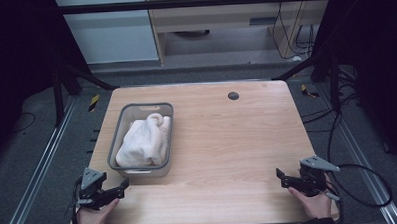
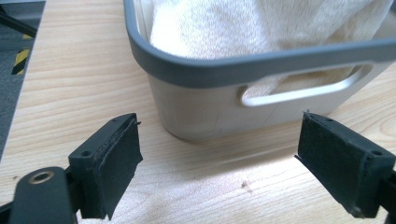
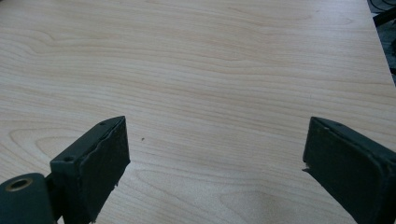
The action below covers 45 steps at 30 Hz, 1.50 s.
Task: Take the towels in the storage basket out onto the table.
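A grey plastic basket [image 1: 118,133] stands on the left half of the wooden table [image 1: 227,141], and a crumpled white towel [image 1: 143,140] lies inside it. My left gripper [image 1: 123,185] rests at the table's near left corner, just in front of the basket. Its jaws stand wide open with nothing between them. In the left gripper view the basket [image 2: 196,70] and its handle slot are close ahead, with the towel [image 2: 233,23] heaped above the rim. My right gripper [image 1: 280,174] sits at the near right edge, open and empty, facing bare wood [image 3: 210,70].
A small dark round grommet [image 1: 233,96] sits in the tabletop near the far edge. Metal rails run along both sides of the table. Cables [image 1: 359,176] trail on the floor to the right.
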Available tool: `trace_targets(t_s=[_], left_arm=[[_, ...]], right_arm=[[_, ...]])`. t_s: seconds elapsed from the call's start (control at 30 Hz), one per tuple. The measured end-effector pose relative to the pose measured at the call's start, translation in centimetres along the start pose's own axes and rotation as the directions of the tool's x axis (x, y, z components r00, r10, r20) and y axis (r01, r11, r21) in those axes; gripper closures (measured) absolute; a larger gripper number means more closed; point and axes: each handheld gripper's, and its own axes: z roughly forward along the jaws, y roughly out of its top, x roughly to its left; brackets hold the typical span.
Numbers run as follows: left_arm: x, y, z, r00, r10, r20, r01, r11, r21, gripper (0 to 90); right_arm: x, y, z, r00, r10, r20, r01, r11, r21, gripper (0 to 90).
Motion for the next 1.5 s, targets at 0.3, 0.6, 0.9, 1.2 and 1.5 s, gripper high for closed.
trace_targets(t_s=[0.3, 0.6, 0.9, 1.2, 1.5], left_arm=[[0.2, 1.2, -1.1, 0.9993, -0.036, 0.013, 0.036, 0.9992, -0.016, 12.5], [0.2, 2.4, -2.0, 0.9983, -0.045, 0.036, 0.045, 0.9987, -0.024, 12.9], [0.0, 3.7, -2.7, 0.998, -0.044, 0.045, 0.045, 0.9985, -0.031, 12.8], [0.2, 5.5, -3.5, 0.997, -0.04, 0.066, 0.044, 0.9973, -0.058, 12.9], [0.1, 7.6, -4.1, 0.9973, -0.028, 0.068, 0.034, 0.9956, -0.087, 13.0]], right_arm=[[-0.1, 0.0, 0.0, 0.9997, -0.018, 0.018, 0.018, 1.0, 0.014, 6.7], [-0.1, 0.0, 0.1, 0.9995, -0.019, 0.024, 0.019, 1.0, 0.014, 6.5], [0.0, 0.0, -0.1, 0.9998, 0.002, 0.021, -0.002, 1.0, 0.01, 6.5], [0.2, 0.2, -0.2, 0.9998, -0.001, 0.021, 0.001, 1.0, 0.006, 5.8], [0.3, 0.3, -0.2, 0.9995, -0.007, 0.031, 0.007, 1.0, 0.005, 5.7]])
